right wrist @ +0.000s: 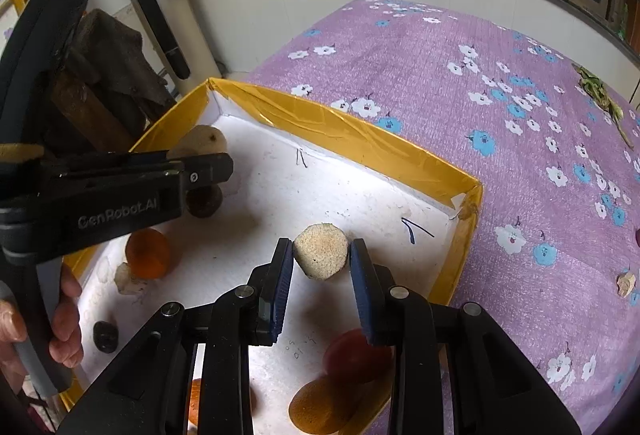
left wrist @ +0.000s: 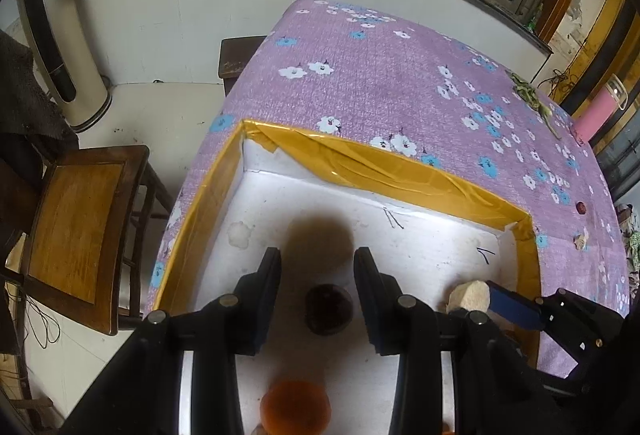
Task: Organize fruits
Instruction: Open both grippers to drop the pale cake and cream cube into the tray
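Fruit is being sorted in the box (left wrist: 420,183): the left gripper (left wrist: 316,263) hangs open over a plum (left wrist: 329,309), which lies below and between its fingers, untouched. The right gripper (right wrist: 322,255) is open around a tan fruit (right wrist: 320,255), neither pad touching; its next move is probably closing squarely on it.

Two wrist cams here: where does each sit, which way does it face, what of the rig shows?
Left wrist: on the left gripper, looking down into the yellow-rimmed box at a dark fruit; own fingers open.
Right wrist: on the right gripper, fingers around a beige fruit; the left gripper and a hand show.
Shared: box, purple tablecloth.
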`<state>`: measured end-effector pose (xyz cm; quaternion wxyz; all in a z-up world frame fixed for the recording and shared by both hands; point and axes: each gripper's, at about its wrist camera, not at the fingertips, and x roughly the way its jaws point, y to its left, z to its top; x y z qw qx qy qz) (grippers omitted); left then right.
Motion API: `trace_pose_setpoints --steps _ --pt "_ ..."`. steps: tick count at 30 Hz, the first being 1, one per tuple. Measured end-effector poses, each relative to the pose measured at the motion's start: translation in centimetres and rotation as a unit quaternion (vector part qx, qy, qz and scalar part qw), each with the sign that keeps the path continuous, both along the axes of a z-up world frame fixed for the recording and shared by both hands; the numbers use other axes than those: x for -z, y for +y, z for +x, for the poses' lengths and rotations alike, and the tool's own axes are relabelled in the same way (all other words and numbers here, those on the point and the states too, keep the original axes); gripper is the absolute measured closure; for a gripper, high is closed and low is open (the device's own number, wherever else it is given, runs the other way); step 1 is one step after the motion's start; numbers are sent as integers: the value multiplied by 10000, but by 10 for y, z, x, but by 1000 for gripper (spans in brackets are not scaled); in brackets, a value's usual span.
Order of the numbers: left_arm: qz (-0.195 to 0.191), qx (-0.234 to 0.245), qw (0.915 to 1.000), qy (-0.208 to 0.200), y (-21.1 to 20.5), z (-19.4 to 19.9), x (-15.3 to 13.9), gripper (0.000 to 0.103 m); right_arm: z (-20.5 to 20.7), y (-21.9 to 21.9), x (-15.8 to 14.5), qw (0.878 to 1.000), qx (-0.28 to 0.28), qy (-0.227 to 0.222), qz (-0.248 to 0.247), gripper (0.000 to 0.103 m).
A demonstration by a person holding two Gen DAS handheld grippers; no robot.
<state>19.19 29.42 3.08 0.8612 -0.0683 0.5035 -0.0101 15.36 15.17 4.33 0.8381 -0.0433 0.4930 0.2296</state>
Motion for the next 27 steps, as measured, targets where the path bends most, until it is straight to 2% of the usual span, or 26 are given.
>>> trace_pose_setpoints --steps 12,17,20,27 --pt "2 -60 9999 84 3 3 5 63 -2 3 6 9997 -39 44 -231 75" --pt "29 -94 9999 80 5 -3 4 61 -3 -2 3 9997 3 31 -233 71" --pt "54 -77 9999 40 4 -9 1 54 -8 -3 -1 9996 24 -24 -288 67" --pt "307 7 9992 -243 -2 -32 -13 37 -26 -12 -10 9996 122 -25 -242 66"
